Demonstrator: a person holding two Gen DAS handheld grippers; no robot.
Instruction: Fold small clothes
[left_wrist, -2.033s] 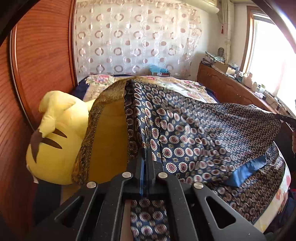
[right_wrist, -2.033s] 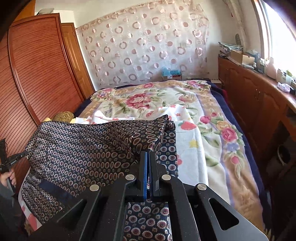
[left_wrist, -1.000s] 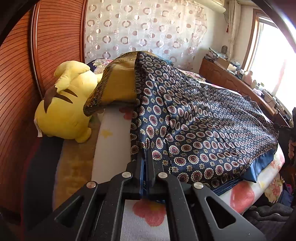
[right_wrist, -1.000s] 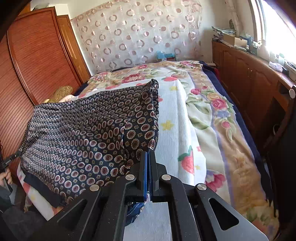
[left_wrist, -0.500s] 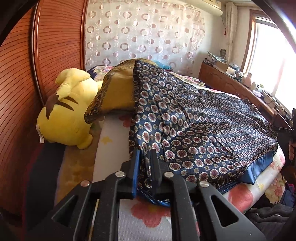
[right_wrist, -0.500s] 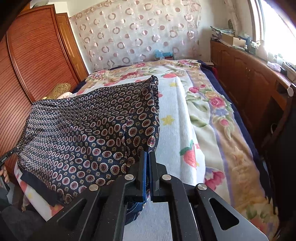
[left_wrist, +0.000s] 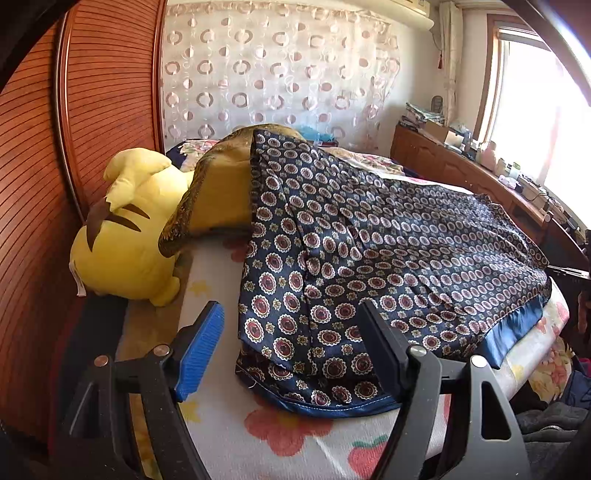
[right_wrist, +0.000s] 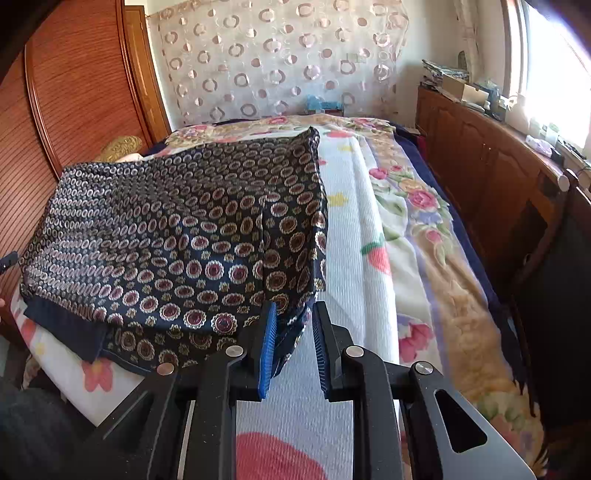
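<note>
The left claw (left_wrist: 288, 332) is opening wide, the cloth (left_wrist: 369, 258) lying loose on the bed (left_wrist: 295, 443) between its fingers. The right claw (right_wrist: 293, 332) is opening, still narrow, the cloth's corner between its pads.

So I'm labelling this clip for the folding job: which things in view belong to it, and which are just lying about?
Part of the job:
- patterned garment, spread on the bed
- left gripper, jaws opening, cloth lying loose between them
- right gripper, jaws opening, cloth edge between them

Just lying about:
- yellow plush toy
- gold cushion
- wooden cabinet
- curtain
</note>
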